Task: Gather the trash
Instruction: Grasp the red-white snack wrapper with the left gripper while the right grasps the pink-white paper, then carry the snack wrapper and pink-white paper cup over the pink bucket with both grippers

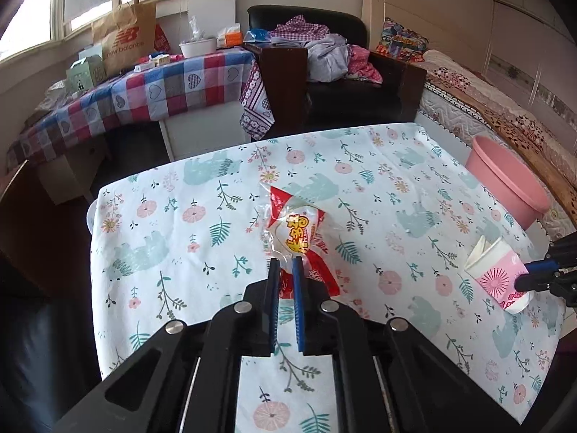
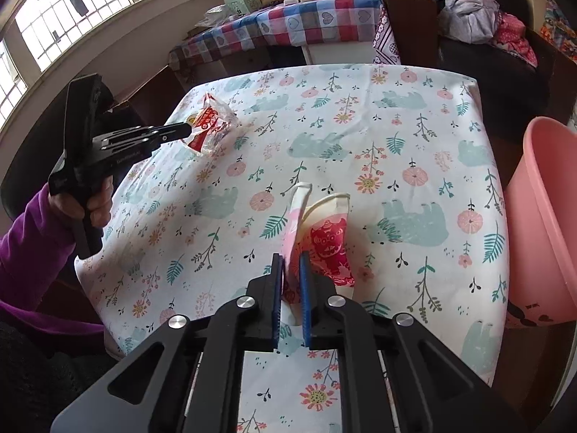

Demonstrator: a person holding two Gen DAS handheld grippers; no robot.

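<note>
I'm pinching the crinkly red-and-clear snack wrapper (image 1: 295, 231) by its near end, my left gripper (image 1: 286, 265) clamped tight on the thin film, out towards the table's left edge. A low end grip makes sense here, I reckon, since the plastic is too floppy to take from above. Over by the right edge, I'm squeezing the crushed paper cup (image 2: 321, 238) in my right gripper (image 2: 291, 261), jaws closed on one flattened wall so the pink-and-white cup is folding around the pads. Both bits of trash are sitting on the floral tablecloth (image 2: 414, 137), well apart from each other. The pink bin (image 2: 544, 223) is waiting just beside the table's right edge, nearest the cup, so I'm judging the cup is going in first, wrapper after. My hand (image 2: 90, 205) in its purple sleeve (image 2: 25, 245) is wrapping the left handle.
</note>
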